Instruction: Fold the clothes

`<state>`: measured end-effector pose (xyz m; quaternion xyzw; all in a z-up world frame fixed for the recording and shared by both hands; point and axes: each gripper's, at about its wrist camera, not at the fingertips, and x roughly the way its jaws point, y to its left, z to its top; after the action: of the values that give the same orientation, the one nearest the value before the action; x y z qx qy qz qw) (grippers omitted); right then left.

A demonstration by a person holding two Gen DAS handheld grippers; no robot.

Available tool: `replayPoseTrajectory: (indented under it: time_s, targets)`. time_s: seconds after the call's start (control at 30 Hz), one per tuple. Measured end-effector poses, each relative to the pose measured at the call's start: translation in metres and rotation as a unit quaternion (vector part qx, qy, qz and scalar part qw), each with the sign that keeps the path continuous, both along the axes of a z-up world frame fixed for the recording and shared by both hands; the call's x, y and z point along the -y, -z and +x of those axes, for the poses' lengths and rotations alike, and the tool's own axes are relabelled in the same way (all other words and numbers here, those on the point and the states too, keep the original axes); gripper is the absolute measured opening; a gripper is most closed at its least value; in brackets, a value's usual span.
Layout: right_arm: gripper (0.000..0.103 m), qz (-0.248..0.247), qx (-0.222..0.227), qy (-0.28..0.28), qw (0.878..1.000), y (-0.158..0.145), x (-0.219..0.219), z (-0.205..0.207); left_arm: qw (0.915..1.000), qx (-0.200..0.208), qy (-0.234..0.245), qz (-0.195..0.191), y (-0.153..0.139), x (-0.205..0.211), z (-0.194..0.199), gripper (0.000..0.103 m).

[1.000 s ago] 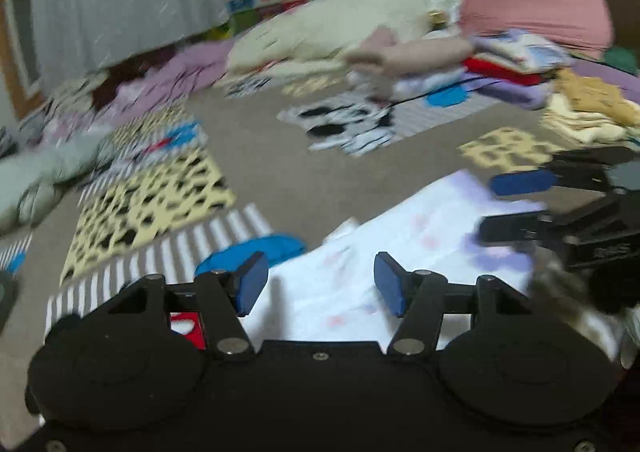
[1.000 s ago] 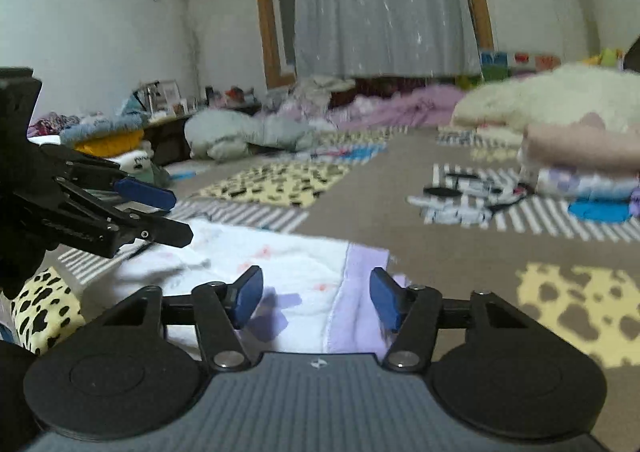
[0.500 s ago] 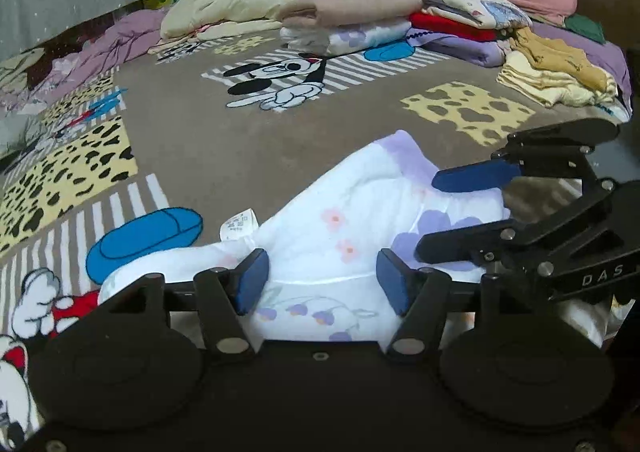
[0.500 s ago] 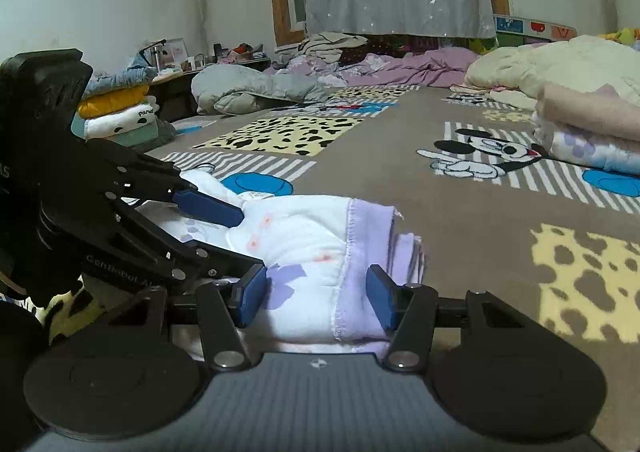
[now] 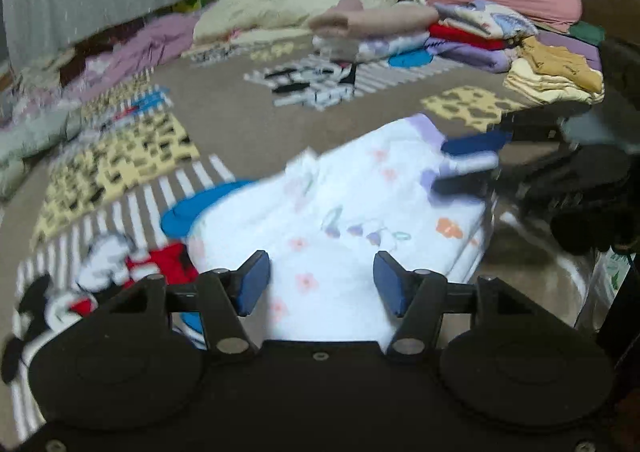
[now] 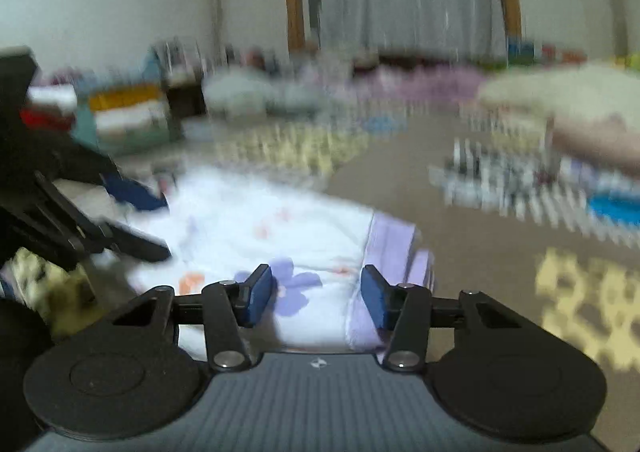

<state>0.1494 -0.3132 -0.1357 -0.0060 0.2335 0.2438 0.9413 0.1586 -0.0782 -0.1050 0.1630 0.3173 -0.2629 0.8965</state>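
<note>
Garment (image 5: pixel 352 211) of white cloth, flower-printed with a lilac hem, lying folded on patterned bedspread (image 5: pixel 240 119), directly ahead of left claw (image 5: pixel 322 284) and partly between its blue pads. Left claw spread wide, gripping nothing. Right claw (image 6: pixel 316 294) likewise gaping and empty, lilac hem just beyond its right pad; also visible at right of left claw (image 5: pixel 472 171), over the garment's far edge. Stacks of folded clothes (image 5: pixel 472 35) well beyond left claw, up and to the right. Both views blurred.
</note>
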Motion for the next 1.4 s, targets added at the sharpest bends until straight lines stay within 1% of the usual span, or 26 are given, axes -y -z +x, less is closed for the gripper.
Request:
replayPoseTrajectory:
  time_s: [0.07, 0.13, 0.23, 0.27, 0.3, 0.33, 0.37, 0.43, 0.5, 0.57, 0.6, 0.63, 0.67, 0.7, 0.8, 0.87, 0.97, 1.0, 1.03, 1.07, 1.1, 1.13, 1.17, 1.2, 1.27, 1.4]
  targets:
    - [0.051, 0.014, -0.012, 0.005, 1.000, -0.001, 0.005, 0.004, 1.0000, -0.006, -0.006, 0.001, 0.010, 0.004, 0.004, 0.059]
    - [0.051, 0.025, -0.008, 0.006, 1.000, -0.003, 0.009, 0.001, 0.9997, -0.019, -0.011, -0.014, 0.009, 0.001, 0.008, 0.059]
    - [0.052, 0.050, 0.007, 0.006, 0.999, -0.009, 0.015, -0.009, 0.9959, -0.045, -0.041, -0.068, -0.011, -0.018, 0.008, 0.061]
    - [0.055, 0.071, 0.004, 0.014, 0.997, -0.010, 0.021, -0.010, 0.9931, -0.050, -0.057, -0.089, -0.018, -0.027, 0.006, 0.065]
    - [0.061, 0.093, -0.001, 0.023, 0.995, -0.010, 0.029, -0.011, 0.9886, -0.059, -0.080, -0.113, -0.021, -0.037, 0.006, 0.067]
    - [0.065, 0.116, -0.006, 0.032, 0.993, -0.011, 0.036, -0.012, 0.9823, -0.071, -0.107, -0.137, -0.023, -0.048, 0.007, 0.068]
    - [0.070, 0.146, -0.025, 0.040, 0.988, -0.007, 0.044, -0.009, 0.9738, -0.087, -0.131, -0.164, -0.022, -0.059, 0.009, 0.068]
    - [0.071, 0.209, -0.066, 0.058, 0.974, 0.004, 0.061, -0.001, 0.9498, -0.130, -0.177, -0.223, -0.014, -0.079, 0.015, 0.070]
    - [0.073, 0.270, -0.107, 0.075, 0.954, 0.014, 0.077, 0.007, 0.9201, -0.172, -0.215, -0.279, -0.005, -0.097, 0.021, 0.073]
    - [0.074, 0.329, -0.147, 0.091, 0.928, 0.024, 0.093, 0.014, 0.8913, -0.215, -0.233, -0.324, 0.009, -0.104, 0.026, 0.074]
    - [0.075, 0.343, -0.158, 0.093, 0.921, 0.028, 0.095, 0.017, 0.8752, -0.236, -0.242, -0.346, 0.016, -0.108, 0.028, 0.074]
    - [0.076, 0.354, -0.168, 0.093, 0.915, 0.032, 0.096, 0.020, 0.8628, -0.253, -0.246, -0.362, 0.022, -0.110, 0.031, 0.074]
    - [0.077, 0.364, -0.178, 0.093, 0.909, 0.035, 0.097, 0.023, 0.8560, -0.266, -0.245, -0.369, 0.028, -0.109, 0.032, 0.074]
    - [0.077, 0.361, -0.184, 0.092, 0.910, 0.037, 0.094, 0.025, 0.8506, -0.275, -0.243, -0.376, 0.033, -0.108, 0.034, 0.075]
    - [0.077, 0.337, -0.188, 0.086, 0.919, 0.038, 0.085, 0.029, 0.8426, -0.281, -0.238, -0.393, 0.039, -0.106, 0.038, 0.075]
    - [0.074, 0.326, -0.189, 0.083, 0.922, 0.038, 0.080, 0.031, 0.8411, -0.282, -0.233, -0.398, 0.040, -0.104, 0.040, 0.075]
    - [0.054, 0.331, -0.193, 0.077, 0.921, 0.040, 0.076, 0.032, 0.8453, -0.284, -0.220, -0.395, 0.038, -0.096, 0.042, 0.071]
    - [0.049, 0.334, -0.194, 0.074, 0.920, 0.041, 0.075, 0.033, 0.8472, -0.283, -0.217, -0.393, 0.038, -0.093, 0.043, 0.071]
    - [0.048, 0.335, -0.194, 0.070, 0.919, 0.040, 0.074, 0.033, 0.8497, -0.280, -0.217, -0.391, 0.038, -0.091, 0.043, 0.066]
    - [0.045, 0.339, -0.194, 0.067, 0.918, 0.040, 0.073, 0.033, 0.8520, -0.276, -0.217, -0.389, 0.037, -0.091, 0.042, 0.058]
    - [0.043, 0.344, -0.195, 0.064, 0.916, 0.040, 0.073, 0.033, 0.8521, -0.271, -0.217, -0.392, 0.037, -0.092, 0.041, 0.054]
    - [0.043, 0.355, -0.195, 0.060, 0.912, 0.040, 0.074, 0.034, 0.8496, -0.267, -0.217, -0.400, 0.036, -0.095, 0.039, 0.048]
    - [0.042, 0.366, -0.194, 0.057, 0.909, 0.040, 0.076, 0.032, 0.8468, -0.263, -0.217, -0.409, 0.034, -0.098, 0.037, 0.045]
    - [0.041, 0.377, -0.192, 0.049, 0.905, 0.040, 0.077, 0.032, 0.8451, -0.256, -0.217, -0.416, 0.030, -0.102, 0.034, 0.045]
    - [0.041, 0.397, -0.189, 0.031, 0.898, 0.039, 0.072, 0.032, 0.8461, -0.239, -0.221, -0.422, 0.020, -0.112, 0.026, 0.044]
    - [0.041, 0.415, -0.180, -0.024, 0.892, 0.029, 0.044, 0.035, 0.8392, -0.211, -0.233, -0.444, 0.002, -0.147, 0.006, 0.044]
